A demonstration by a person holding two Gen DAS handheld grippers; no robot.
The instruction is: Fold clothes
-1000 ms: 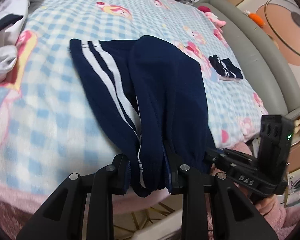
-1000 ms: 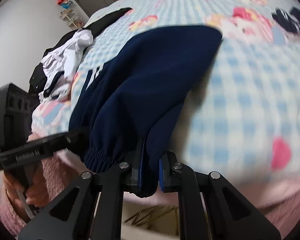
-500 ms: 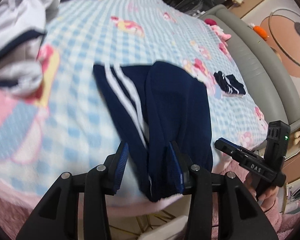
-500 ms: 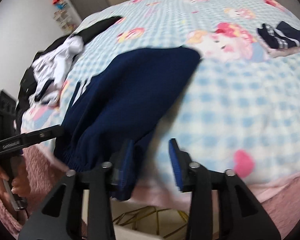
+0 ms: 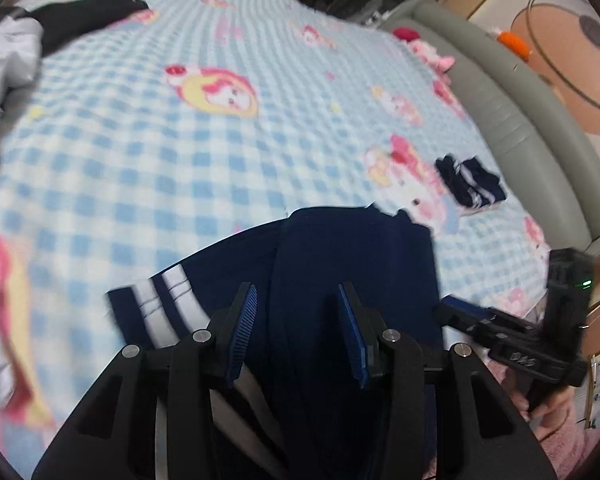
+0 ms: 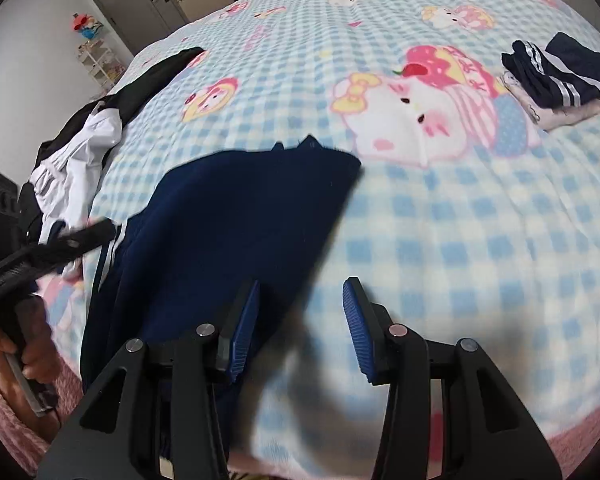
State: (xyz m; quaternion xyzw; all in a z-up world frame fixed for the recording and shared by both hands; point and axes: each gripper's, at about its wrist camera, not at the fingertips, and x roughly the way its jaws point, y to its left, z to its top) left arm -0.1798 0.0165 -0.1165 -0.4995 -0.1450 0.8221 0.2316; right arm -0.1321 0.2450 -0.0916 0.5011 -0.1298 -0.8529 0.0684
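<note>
Navy track pants with white side stripes (image 5: pixel 340 272) lie folded lengthwise on the near part of a blue checked cartoon bedspread (image 5: pixel 180 152), one end hanging over the bed's near edge. My left gripper (image 5: pixel 296 320) is open and empty above the pants. My right gripper (image 6: pixel 300 320) is open and empty, just right of the pants (image 6: pixel 236 224). Each gripper shows in the other's view: the right one (image 5: pixel 512 340), the left one (image 6: pixel 40 256).
A small folded navy striped garment (image 5: pixel 468 184) lies at the right, also in the right wrist view (image 6: pixel 556 72). A heap of white and black clothes (image 6: pixel 80 148) lies at the left. A grey padded headboard (image 5: pixel 512 120) borders the far right.
Both grippers have let go of the pants and opened. Both have risen and moved forward over the bed. The pants now lie loose on the bedspread.
</note>
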